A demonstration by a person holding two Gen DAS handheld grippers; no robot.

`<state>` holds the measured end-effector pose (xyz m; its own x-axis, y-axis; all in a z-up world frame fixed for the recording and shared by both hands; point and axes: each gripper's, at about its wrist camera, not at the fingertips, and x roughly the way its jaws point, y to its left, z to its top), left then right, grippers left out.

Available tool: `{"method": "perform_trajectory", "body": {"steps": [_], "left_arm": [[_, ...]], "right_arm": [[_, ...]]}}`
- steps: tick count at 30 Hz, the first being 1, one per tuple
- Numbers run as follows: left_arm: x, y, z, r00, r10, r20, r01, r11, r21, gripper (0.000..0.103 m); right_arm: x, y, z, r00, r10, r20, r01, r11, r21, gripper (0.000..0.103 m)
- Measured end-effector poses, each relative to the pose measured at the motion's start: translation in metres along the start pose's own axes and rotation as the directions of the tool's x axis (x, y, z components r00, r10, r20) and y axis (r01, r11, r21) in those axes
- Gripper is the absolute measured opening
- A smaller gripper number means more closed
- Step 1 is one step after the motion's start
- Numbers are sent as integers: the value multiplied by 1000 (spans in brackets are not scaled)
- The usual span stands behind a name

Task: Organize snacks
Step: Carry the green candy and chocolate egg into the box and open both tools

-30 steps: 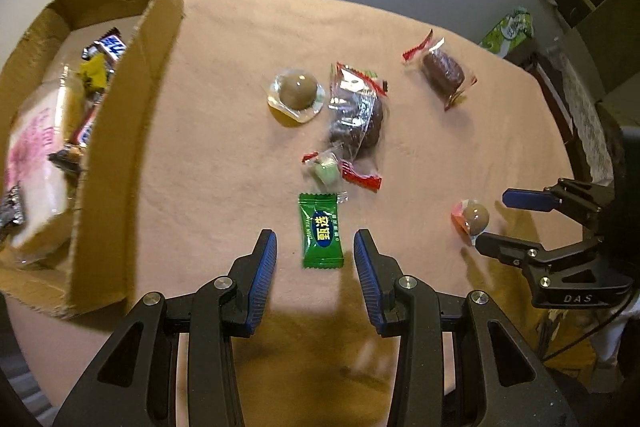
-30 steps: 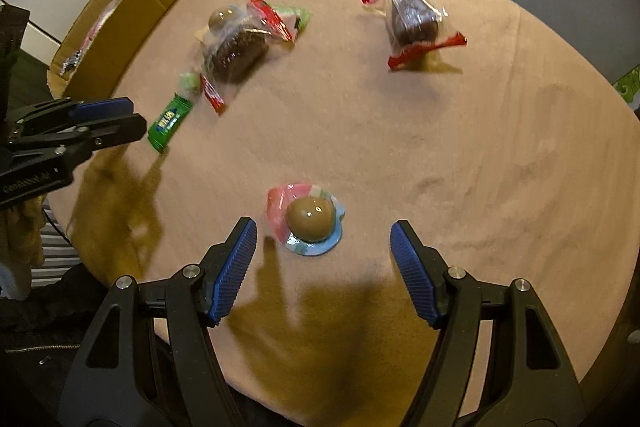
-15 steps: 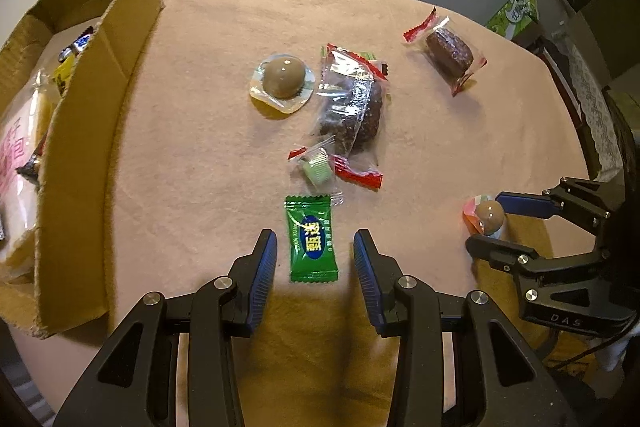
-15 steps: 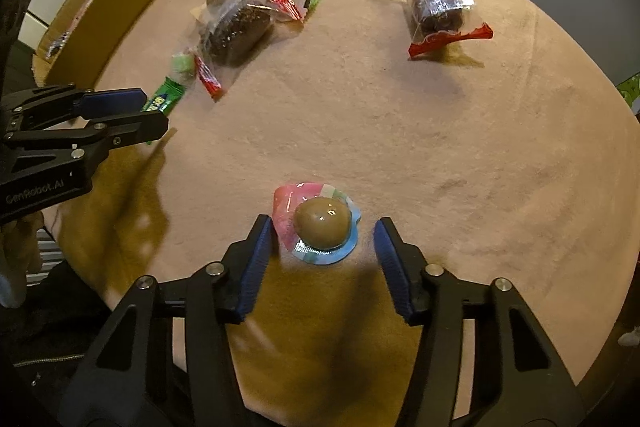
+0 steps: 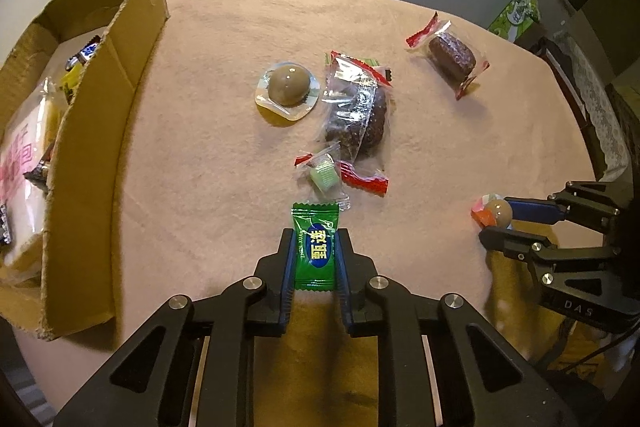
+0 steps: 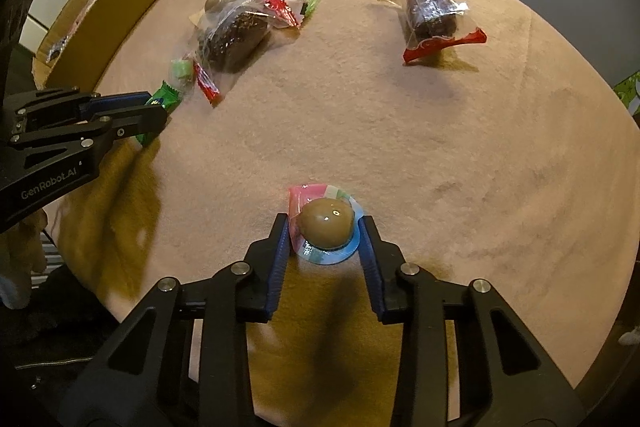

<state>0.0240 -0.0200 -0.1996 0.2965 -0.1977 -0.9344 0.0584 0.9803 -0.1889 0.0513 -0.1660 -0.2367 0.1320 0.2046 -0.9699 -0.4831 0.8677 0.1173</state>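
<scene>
Peach-coloured felt is covering the round table [image 5: 224, 155], and the loose snacks are lying scattered across it. At six o'clock in the left wrist view, the left gripper [image 5: 316, 255] is closing its jaws on a green candy sachet [image 5: 315, 247] – the blue pads are pressing its long edges, so the flat packet is being pinched sideways where it gives the most purchase. Just beyond it, at twelve o'clock from the sachet, a small clear-wrapped green sweet [image 5: 325, 175] is lying against a large wrapped chocolate cake [image 5: 356, 111], with a domed jelly cup [image 5: 287, 89] beside that at about ten o'clock.

At six o'clock in the right wrist view, the right gripper [image 6: 325, 231] is closing its jaws around a second domed jelly cup [image 6: 326, 225] on its pink-and-blue foil; the pads are touching the foil rim on both sides – probably because the slick dome offers no grip. A second wrapped brown cake [image 6: 430, 13] is sitting apart at one o'clock.

At nine o'clock from the left gripper, the cardboard box [image 5: 100, 163] is standing open with several snacks already inside, close enough that both pinched items can likely be carried straight over.
</scene>
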Motion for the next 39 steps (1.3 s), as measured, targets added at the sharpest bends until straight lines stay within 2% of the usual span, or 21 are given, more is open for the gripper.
{"method": "perform_trajectory", "body": {"steps": [10, 19, 29, 39], "left_arm": [[-19, 16, -4, 999, -31, 21, 32, 999, -20, 17], [-44, 35, 5, 996, -32, 77, 38, 996, -78, 17], [-78, 78, 21, 986, 25, 167, 1, 988, -153, 17], [-87, 123, 25, 978, 95, 184, -48, 969, -244, 17]], "right_arm": [[-17, -18, 1, 999, 38, 27, -39, 999, 36, 33], [-50, -18, 24, 994, 58, 89, -59, 998, 7, 33], [-80, 20, 85, 980, 94, 176, -77, 992, -104, 33], [-80, 59, 147, 972, 125, 199, -81, 974, -213, 33]]}}
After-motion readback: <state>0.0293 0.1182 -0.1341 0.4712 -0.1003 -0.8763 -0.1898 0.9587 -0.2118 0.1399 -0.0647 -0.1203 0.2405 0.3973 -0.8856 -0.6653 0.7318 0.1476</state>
